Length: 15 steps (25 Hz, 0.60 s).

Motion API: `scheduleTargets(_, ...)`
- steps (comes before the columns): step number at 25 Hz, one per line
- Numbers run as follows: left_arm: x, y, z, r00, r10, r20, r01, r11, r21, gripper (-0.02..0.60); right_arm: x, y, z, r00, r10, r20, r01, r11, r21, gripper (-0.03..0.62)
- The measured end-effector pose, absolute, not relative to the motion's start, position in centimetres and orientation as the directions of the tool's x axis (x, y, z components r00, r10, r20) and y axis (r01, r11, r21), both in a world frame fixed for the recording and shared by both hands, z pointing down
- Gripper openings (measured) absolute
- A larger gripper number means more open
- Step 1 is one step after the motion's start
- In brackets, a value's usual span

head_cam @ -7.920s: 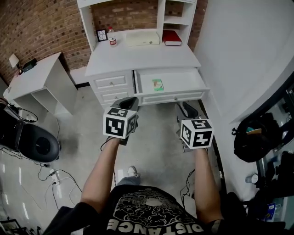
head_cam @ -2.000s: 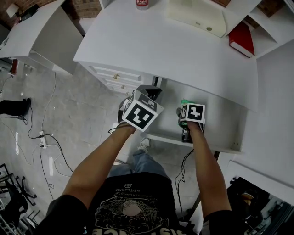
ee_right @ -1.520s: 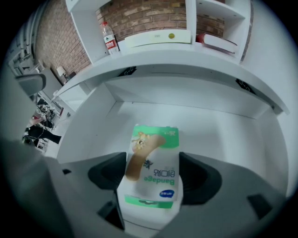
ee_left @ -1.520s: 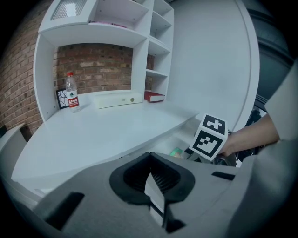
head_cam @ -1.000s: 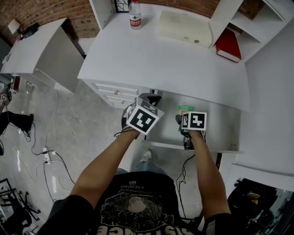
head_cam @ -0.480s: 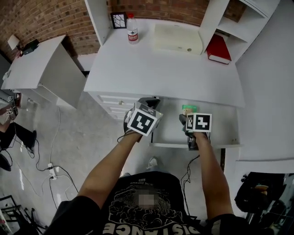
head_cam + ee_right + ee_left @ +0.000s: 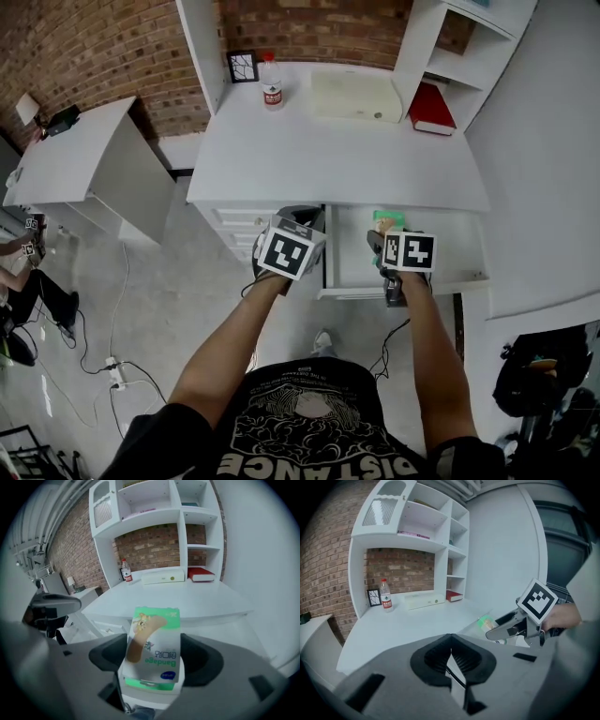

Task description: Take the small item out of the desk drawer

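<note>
My right gripper (image 7: 390, 234) is shut on a small green and white bandage box (image 7: 387, 221) and holds it above the open desk drawer (image 7: 452, 278). In the right gripper view the box (image 7: 154, 644) stands upright between the two dark pads of that gripper (image 7: 154, 663), its print upside down. My left gripper (image 7: 298, 223) hovers left of the drawer, over the desk's front edge, with nothing in it. Seen in the left gripper view, its pads (image 7: 451, 653) meet, and the right gripper (image 7: 520, 625) with the box (image 7: 486, 621) shows at the right.
On the white desk top (image 7: 328, 159) stand a water bottle (image 7: 272, 82), a small framed picture (image 7: 242, 66), a cream flat case (image 7: 356, 94) and a red book (image 7: 431, 110). Closed drawers (image 7: 239, 220) lie left of the open one. A white side table (image 7: 84, 169) stands at the left.
The head view has swung so the desk's back and shelves show more. Both grippers have drifted slightly toward me; the right one still holds the box over the drawer.
</note>
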<state>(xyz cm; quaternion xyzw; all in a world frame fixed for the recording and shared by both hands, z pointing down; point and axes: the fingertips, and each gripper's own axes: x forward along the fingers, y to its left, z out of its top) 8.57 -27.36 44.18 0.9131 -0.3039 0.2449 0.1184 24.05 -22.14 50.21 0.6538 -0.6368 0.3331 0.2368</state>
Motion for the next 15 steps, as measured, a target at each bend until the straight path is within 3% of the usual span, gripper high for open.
scheduleTargets(15,1.9,-25.5,39.0,0.708,-0.557,0.434,-0.646,-0.759,0.080,0.009,17.8,-20.5,40.1,-0.015,-0.822,0.569,-0.995,-0.042,-0.086,0.353)
